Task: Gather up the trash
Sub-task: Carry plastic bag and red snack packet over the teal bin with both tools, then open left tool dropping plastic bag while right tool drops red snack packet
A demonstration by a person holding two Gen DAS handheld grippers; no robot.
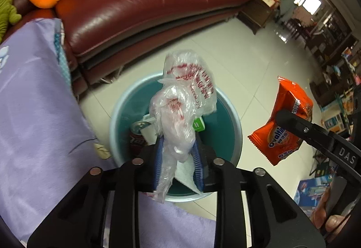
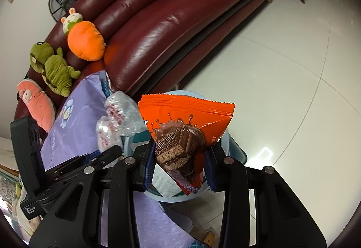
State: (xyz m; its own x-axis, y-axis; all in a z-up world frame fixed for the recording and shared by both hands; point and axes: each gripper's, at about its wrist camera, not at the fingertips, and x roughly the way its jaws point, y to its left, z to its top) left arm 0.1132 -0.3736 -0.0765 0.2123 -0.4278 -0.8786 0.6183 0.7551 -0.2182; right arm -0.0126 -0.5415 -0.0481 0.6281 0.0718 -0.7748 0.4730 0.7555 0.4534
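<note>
I note the teal waste bin (image 1: pixel 227 135) on the tiled floor beside the maroon leather sofa (image 1: pixel 135 11), my left gripper (image 1: pixel 178 155) clamping a crumpled clear plastic bag (image 1: pixel 180 99) directly above it, and, at three o'clock, my right gripper (image 2: pixel 179 164) pinching an orange Ovaltine wafer wrapper (image 2: pixel 187 112).

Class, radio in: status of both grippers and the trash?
Left gripper holds crumpled plastic bag over teal bin. Right gripper clamps orange snack wrapper above bin. Nothing blocking.

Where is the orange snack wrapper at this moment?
The orange snack wrapper is pinched in the right gripper, held over the blue bin; in the left wrist view it sits right of the plastic bag.
</note>
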